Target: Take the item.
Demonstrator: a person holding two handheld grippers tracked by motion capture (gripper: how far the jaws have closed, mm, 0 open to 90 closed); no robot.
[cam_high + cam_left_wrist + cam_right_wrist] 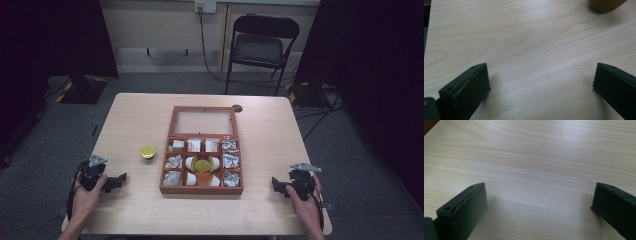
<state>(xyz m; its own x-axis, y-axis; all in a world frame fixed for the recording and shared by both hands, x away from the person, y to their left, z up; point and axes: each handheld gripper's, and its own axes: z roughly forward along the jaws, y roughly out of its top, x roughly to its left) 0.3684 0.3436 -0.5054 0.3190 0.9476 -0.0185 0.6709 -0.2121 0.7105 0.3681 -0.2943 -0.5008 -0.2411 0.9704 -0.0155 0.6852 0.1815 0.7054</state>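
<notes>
On the bench (140, 120), between your left gripper (119, 181) and the wooden box (202, 190), lies the small gold capsule (148, 151), just left of the box and apart from it. It sits well ahead of your left gripper, and in the left gripper view its brownish edge (604, 5) peeks in at the top right corner, clear of the jaws. Your left jaws stand released and wide, with bare wood between them. The box is open, its lid (203, 121) laid flat behind it, and its compartments hold silver wrapped packets, white cups and another gold capsule (202, 164) in the middle. Your right gripper (276, 184) rests on the bench near the front right edge, well apart from the box; its jaws are likewise spread wide over plain wood, grasping nothing. A folding chair (261, 45) stands behind the bench.
</notes>
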